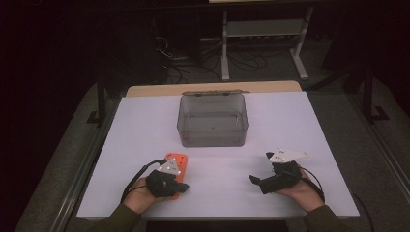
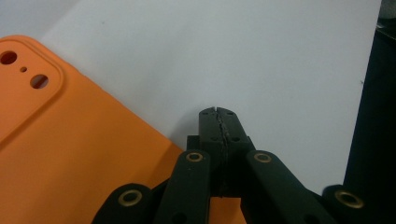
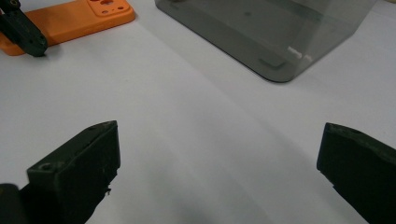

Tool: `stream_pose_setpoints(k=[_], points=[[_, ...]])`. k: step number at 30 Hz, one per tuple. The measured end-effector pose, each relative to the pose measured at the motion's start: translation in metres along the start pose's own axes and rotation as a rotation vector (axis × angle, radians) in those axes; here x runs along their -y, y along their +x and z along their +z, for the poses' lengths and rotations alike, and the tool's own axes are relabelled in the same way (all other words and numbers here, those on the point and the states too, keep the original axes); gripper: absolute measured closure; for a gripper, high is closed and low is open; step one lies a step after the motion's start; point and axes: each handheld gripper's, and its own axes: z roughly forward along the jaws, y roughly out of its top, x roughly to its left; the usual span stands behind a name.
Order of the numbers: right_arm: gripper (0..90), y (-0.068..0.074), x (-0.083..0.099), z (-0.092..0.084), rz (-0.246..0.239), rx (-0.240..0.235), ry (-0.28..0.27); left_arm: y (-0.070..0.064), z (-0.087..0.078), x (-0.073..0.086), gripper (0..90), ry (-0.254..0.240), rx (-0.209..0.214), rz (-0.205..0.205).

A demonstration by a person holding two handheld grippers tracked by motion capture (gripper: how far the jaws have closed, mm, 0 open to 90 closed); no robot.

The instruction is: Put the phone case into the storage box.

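Note:
An orange phone case point(image 1: 177, 160) lies flat on the white table point(image 1: 145, 125) at the front left. In the left gripper view the phone case point(image 2: 56, 140) has its camera cut-outs at the upper left. My left gripper point(image 2: 218, 112) is shut, with nothing between its jaws, and its tips rest on the table just beside the case's edge. In the high view the left gripper point(image 1: 183, 187) sits over the case's near end. My right gripper point(image 3: 217, 154) is open and empty low over bare table, and in the high view the right gripper point(image 1: 259, 169) is at the front right.
A clear grey plastic box point(image 1: 212, 120) stands open at the middle back of the table, its near corner point(image 3: 280, 51) ahead of the right gripper. Beyond the table are a dark floor, cables and a white stand point(image 1: 263, 36). Bare tabletop lies between the two grippers.

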Motion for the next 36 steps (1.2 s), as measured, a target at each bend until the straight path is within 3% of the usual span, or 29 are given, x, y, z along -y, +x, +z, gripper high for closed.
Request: stream_pose_setpoints(k=[30, 36], points=[[0.0, 0.0, 0.0, 0.0, -0.002, 0.002, 0.002, 0.025, -0.027, 0.025, 89.6, 0.006, -0.086, -0.106], [0.0, 0.0, 0.0, 0.0, -0.001, 0.0, 0.002, 0.025, -0.028, 0.023, 89.4, -0.018, -0.08, -0.093]])
